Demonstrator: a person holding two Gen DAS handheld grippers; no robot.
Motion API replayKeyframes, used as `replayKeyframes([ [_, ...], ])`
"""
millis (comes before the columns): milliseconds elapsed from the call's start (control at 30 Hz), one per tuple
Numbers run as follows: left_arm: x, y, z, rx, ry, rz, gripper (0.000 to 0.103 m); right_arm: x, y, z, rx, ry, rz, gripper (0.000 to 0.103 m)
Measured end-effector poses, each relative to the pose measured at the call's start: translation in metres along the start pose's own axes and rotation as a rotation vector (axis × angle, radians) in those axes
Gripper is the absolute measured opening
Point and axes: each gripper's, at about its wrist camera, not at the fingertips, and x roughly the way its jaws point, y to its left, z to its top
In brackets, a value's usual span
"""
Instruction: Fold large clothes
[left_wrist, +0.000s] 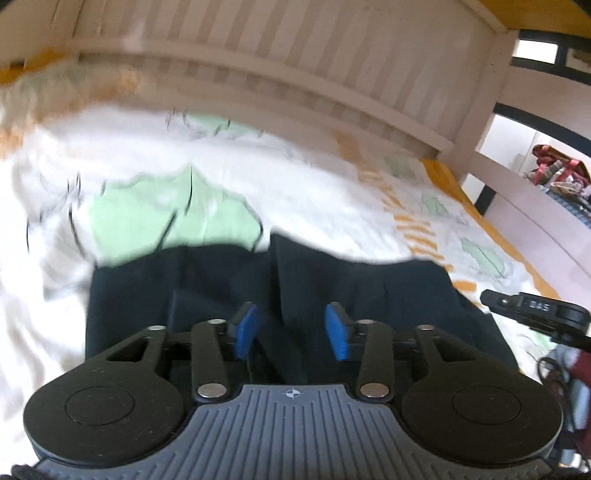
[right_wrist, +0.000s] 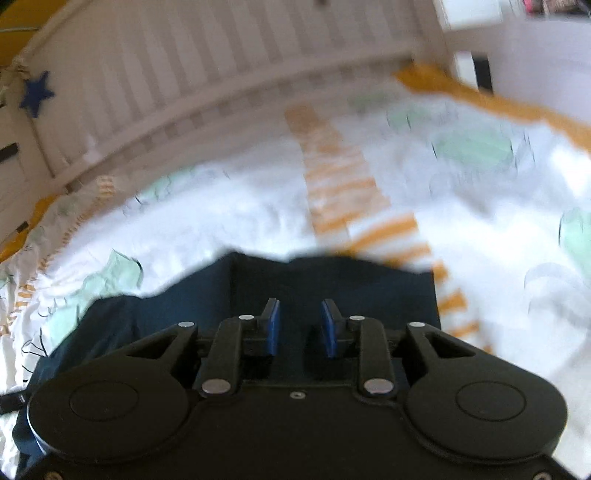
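A dark navy garment (left_wrist: 369, 288) lies folded on the bed, its far edge straight across the sheet. My left gripper (left_wrist: 291, 330) hovers over it, open, blue pads (left_wrist: 245, 332) apart; a raised crease of the cloth runs under the gap and neither pad presses it. In the right wrist view the same garment (right_wrist: 351, 284) fills the near middle, with its right edge square. My right gripper (right_wrist: 300, 328) is open above it with nothing pinched. Part of the right gripper's body (left_wrist: 535, 314) shows at the right of the left wrist view.
The bed sheet (left_wrist: 184, 166) is white with green shapes and orange stripes. A white slatted rail (left_wrist: 295, 74) runs along the far side, with a blue star (right_wrist: 35, 94) on it. A shelf with a red bag (left_wrist: 557, 170) stands beyond the bed's right end.
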Motion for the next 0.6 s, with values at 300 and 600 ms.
replayKeyframes([
  [300, 0.06, -0.007, 0.019, -0.037, 0.064, 0.029, 0.047, 0.049, 0.053, 0.009, -0.218, 0.071, 0.151, 0.037],
  [600, 0.108, 0.005, 0.005, 0.021, 0.145, 0.127, 0.06, 0.11, 0.012, -0.004, -0.063, 0.179, -0.018, 0.04],
])
